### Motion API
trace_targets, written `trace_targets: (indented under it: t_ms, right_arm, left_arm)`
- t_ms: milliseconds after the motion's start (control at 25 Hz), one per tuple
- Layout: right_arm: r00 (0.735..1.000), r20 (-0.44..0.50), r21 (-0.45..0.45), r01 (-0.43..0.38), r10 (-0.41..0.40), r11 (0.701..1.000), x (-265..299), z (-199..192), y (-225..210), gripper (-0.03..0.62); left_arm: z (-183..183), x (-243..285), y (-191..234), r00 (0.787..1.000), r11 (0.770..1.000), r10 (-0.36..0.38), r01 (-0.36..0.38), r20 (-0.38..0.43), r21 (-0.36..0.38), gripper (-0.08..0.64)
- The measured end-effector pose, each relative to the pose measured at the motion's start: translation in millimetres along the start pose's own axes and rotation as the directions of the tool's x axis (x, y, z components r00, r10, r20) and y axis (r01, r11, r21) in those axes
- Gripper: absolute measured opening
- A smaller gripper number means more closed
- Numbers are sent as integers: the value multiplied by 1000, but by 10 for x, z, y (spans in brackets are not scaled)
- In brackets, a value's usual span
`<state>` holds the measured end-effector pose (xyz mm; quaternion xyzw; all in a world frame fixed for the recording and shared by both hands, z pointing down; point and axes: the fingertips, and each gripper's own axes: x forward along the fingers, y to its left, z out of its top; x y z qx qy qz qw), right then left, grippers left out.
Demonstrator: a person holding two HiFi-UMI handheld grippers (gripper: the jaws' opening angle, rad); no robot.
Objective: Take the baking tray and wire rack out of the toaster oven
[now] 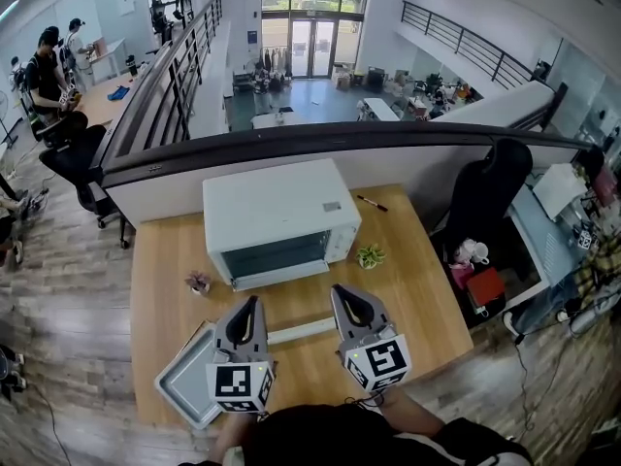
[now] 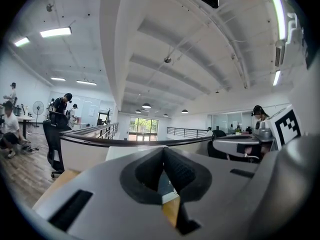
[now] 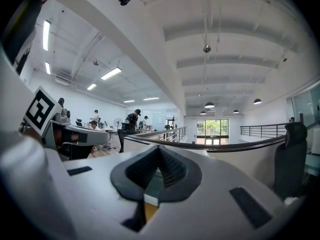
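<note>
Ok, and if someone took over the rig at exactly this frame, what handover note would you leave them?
Both shut and empty: left gripper and right gripper, side by side above the table's near half.
The baking tray is out, on the table at near left, partly hidden by the left gripper.
The toaster oven stands mid-table; the wire rack is not visible, possibly still inside.
A white bar shows between the grippers; unclear what it is.
Done: tray. Left: rack.

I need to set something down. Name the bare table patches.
Free: the table's right side, from the plant to the front edge; the left strip beside the oven, behind the small pot. Crowded: front left, where the tray lies.
</note>
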<state>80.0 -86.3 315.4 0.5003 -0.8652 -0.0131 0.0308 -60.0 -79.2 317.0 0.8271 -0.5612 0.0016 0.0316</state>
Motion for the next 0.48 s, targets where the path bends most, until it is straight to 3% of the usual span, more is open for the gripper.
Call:
trace_targets:
  t_ms: [480]
  right_arm:
    - [1000, 1, 6, 16, -16, 1000, 42, -8, -23, 6]
  left_arm:
    - [-29, 10, 126, 1000, 1000, 21, -21, -3, 19, 23]
